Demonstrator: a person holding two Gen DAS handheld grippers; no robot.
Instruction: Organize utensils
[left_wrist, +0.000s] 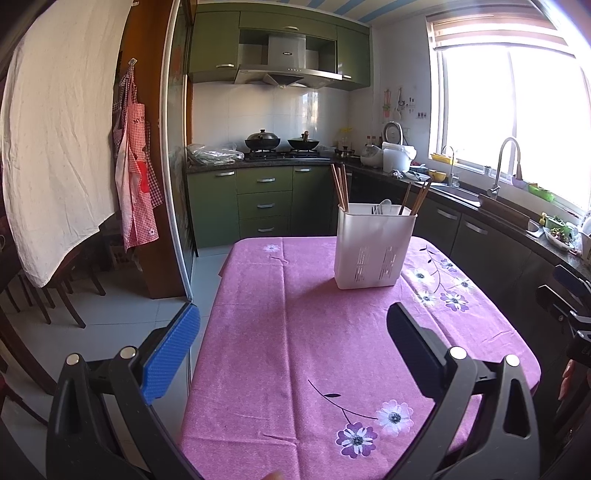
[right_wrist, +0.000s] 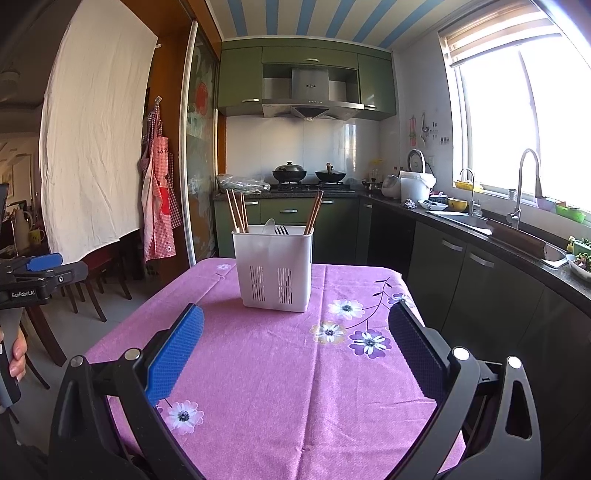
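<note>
A white slotted utensil holder (left_wrist: 371, 247) (right_wrist: 275, 267) stands upright on the pink flowered tablecloth (left_wrist: 295, 350) (right_wrist: 280, 369) near the table's far edge. Wooden chopsticks (left_wrist: 340, 186) (right_wrist: 238, 212) lean in its left section, more chopsticks (left_wrist: 419, 197) (right_wrist: 314, 214) in its right, with a white spoon (right_wrist: 269, 225) and a fork (right_wrist: 282, 229) in between. My left gripper (left_wrist: 293, 321) hovers open and empty above the near half of the table. My right gripper (right_wrist: 297, 321) is open and empty too, short of the holder. The left gripper (right_wrist: 40, 264) also shows at the left edge of the right wrist view.
A kitchen counter with sink and tap (right_wrist: 524, 192) runs along the right under a bright window. Green cabinets and a stove with two woks (left_wrist: 280, 142) lie beyond the table. A white cloth (left_wrist: 62, 129), aprons (right_wrist: 159, 206) and wooden chairs (right_wrist: 99, 284) are at the left.
</note>
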